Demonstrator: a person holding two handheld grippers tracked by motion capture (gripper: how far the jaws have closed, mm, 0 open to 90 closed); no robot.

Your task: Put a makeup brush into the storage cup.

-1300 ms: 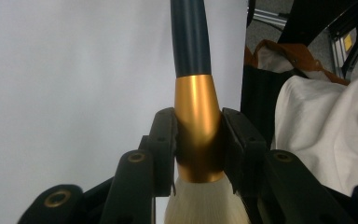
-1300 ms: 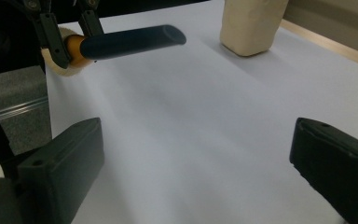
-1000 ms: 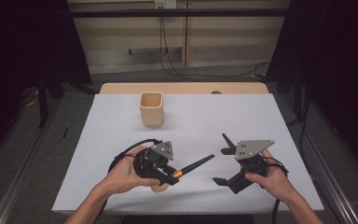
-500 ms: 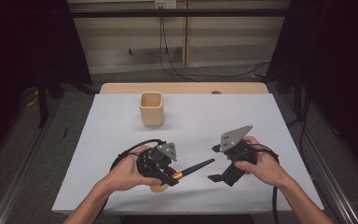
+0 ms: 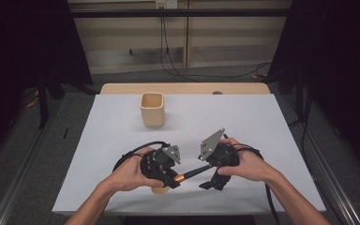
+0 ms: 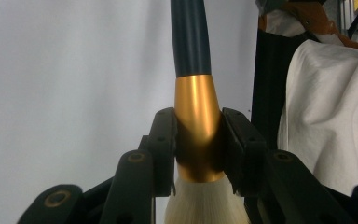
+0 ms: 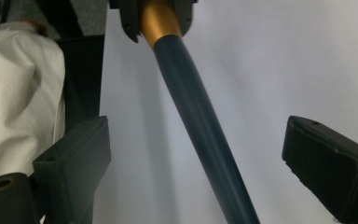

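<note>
A brush with a dark handle [image 5: 193, 172], a gold ferrule [image 6: 198, 126] and pale bristles [image 6: 205, 205] lies level over the white table [image 5: 262, 140]. My left gripper [image 5: 172, 180] is shut on the ferrule, its pads [image 6: 164, 140] pressing both sides. My right gripper [image 5: 202, 171] faces it from the right. Its jaws have just been closing a little but still stand wide. The handle [image 7: 200, 126] runs between them and touches neither in the right gripper view. The left gripper [image 7: 158, 14] shows at the top of that view.
A tan square cup [image 5: 152, 108] stands upright at the back of the table, left of centre. The table's front edge runs just below both hands. A person's white garment [image 6: 335, 116] hangs beside the table.
My right gripper has moved left toward the left gripper until its jaws straddle the brush handle. The left gripper and the brush have stayed put.
</note>
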